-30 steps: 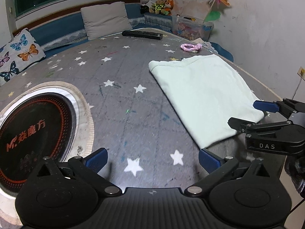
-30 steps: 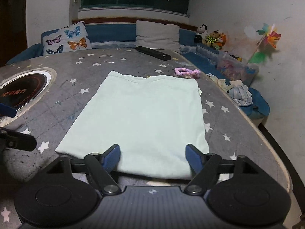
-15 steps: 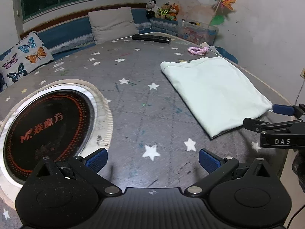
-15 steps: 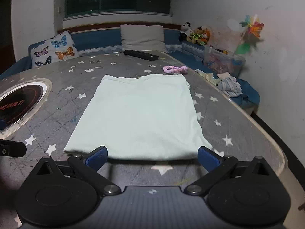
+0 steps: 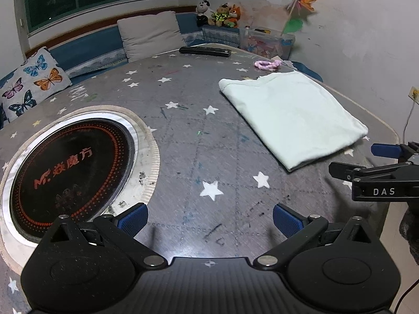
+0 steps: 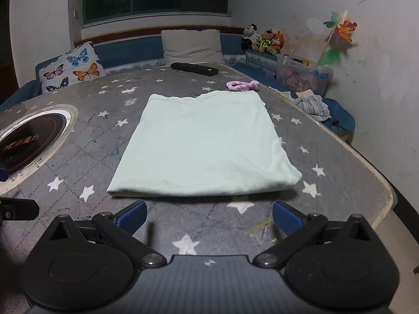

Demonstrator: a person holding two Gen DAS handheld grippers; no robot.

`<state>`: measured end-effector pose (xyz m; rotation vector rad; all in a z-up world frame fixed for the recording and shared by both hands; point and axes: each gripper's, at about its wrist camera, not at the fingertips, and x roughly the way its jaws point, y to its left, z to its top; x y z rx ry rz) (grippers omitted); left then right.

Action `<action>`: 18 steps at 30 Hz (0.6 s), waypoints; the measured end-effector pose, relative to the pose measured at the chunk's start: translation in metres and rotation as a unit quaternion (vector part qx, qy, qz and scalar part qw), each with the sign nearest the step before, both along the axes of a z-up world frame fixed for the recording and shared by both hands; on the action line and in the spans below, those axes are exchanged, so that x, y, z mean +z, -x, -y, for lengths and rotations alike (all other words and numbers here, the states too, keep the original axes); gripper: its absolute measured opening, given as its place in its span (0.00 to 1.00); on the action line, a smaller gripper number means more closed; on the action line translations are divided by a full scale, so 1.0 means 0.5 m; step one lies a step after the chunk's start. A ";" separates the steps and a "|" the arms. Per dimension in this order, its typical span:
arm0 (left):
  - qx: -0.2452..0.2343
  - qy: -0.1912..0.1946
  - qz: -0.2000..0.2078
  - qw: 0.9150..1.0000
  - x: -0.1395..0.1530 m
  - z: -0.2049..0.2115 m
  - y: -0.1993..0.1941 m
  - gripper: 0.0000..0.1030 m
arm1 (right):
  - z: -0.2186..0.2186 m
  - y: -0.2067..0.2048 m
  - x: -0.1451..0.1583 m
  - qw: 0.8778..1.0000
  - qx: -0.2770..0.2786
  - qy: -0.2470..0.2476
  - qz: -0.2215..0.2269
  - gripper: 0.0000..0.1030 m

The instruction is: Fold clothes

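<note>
While the pale mint-green cotton garment (image 6: pixel 201 144) lies flat as a neat, doubled rectangle on the grey star-printed tabletop (image 5: pixel 183 141), we hold both claws spread wide and empty short of its near edge. Our right gripper (image 6: pixel 208 216) faces that edge squarely; our left gripper (image 5: pixel 209 217) hangs over bare table to the garment's left, between it and the round black induction hob (image 5: pixel 70 172).

The cloth already looks folded, so we judge this fits either a finished fold or a pause before another halving. Were a further fold wanted, we would pinch both near corners through all layers at once, lift evenly and lay them onto the far edge, which lies just short of the pink scrunchie (image 6: pixel 242 85).

White letters on the right gripper's side, seen from the left wrist, read "DAS". Orange characters on the hob read "M" followed by Chinese script.
</note>
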<state>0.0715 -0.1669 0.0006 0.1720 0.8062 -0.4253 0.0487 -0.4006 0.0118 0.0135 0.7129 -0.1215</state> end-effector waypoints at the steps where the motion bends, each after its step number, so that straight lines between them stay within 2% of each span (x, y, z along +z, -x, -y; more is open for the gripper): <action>1: -0.001 0.001 0.000 1.000 0.000 0.001 0.002 1.00 | -0.001 0.002 -0.001 1.000 -0.001 -0.001 -0.001 1.00; 18: -0.006 -0.008 0.001 1.000 -0.010 0.008 0.032 1.00 | -0.015 0.029 -0.010 1.000 -0.008 -0.021 -0.006 1.00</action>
